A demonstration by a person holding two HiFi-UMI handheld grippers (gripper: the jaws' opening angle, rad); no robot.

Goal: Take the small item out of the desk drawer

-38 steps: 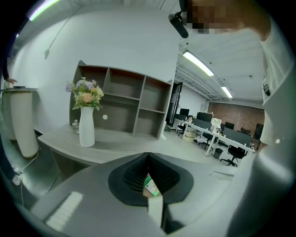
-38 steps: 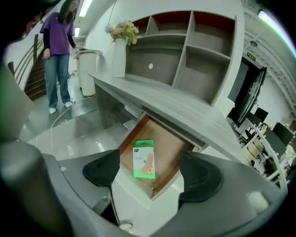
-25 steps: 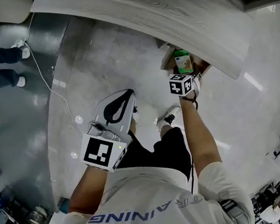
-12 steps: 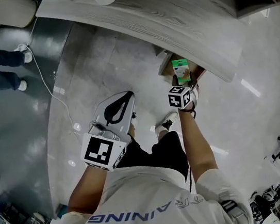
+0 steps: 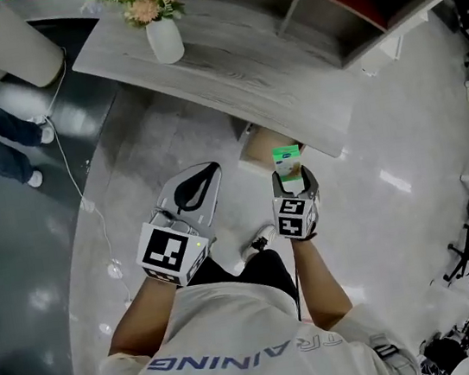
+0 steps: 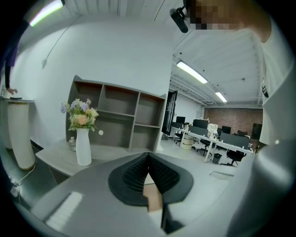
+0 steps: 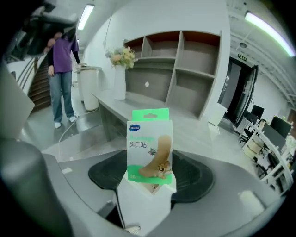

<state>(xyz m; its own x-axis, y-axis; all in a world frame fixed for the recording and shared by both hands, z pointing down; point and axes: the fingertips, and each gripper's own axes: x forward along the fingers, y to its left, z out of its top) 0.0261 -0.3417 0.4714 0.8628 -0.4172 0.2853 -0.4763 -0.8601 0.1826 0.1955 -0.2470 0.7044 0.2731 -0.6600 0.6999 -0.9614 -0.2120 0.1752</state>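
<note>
Drawer (image 5: 259,147) interior mostly out of sight beneath the desk (image 5: 226,70) edge.

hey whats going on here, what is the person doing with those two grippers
A person stands at a grey desk with a gripper in each hand. The right gripper is clamped on a small green and white plaster box, holding it upright in front of the desk, apparently lifted out of the open drawer under the desk's edge. The left gripper hangs to the side with its jaws together and nothing in them.
</note>
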